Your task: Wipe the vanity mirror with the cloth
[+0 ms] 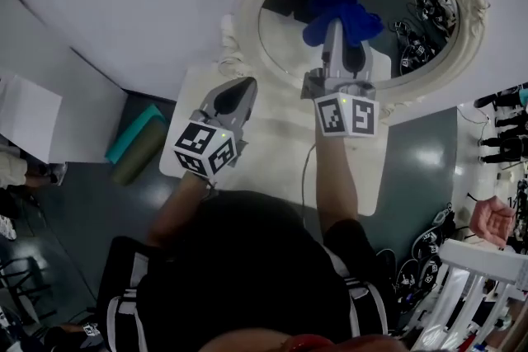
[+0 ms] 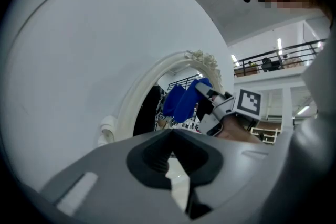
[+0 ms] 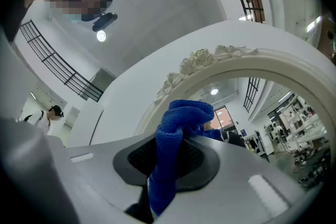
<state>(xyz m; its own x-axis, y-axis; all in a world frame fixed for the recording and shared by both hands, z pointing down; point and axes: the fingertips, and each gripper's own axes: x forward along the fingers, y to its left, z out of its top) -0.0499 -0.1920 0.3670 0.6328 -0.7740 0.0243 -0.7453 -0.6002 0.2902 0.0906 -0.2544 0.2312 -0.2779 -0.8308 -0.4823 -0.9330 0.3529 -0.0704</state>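
Observation:
An oval vanity mirror in an ornate white frame (image 1: 247, 4) stands at the back of the white table (image 1: 272, 152). My right gripper (image 1: 333, 30) is shut on a blue cloth (image 1: 342, 16), which lies bunched against the lower middle of the glass. In the right gripper view the cloth (image 3: 176, 134) sticks up between the jaws, with the frame (image 3: 226, 60) arching over it. My left gripper (image 1: 245, 85) hovers over the table by the frame's lower left, shut with nothing in it. The left gripper view shows the frame (image 2: 142, 92), the cloth (image 2: 181, 102) and the right gripper (image 2: 212, 99).
A teal roll (image 1: 132, 136) lies on the floor left of the table. A cable (image 1: 307, 169) runs across the tabletop. A white rack (image 1: 478, 276) and dark gear stand at the right, with someone's hand (image 1: 492, 218) above the rack.

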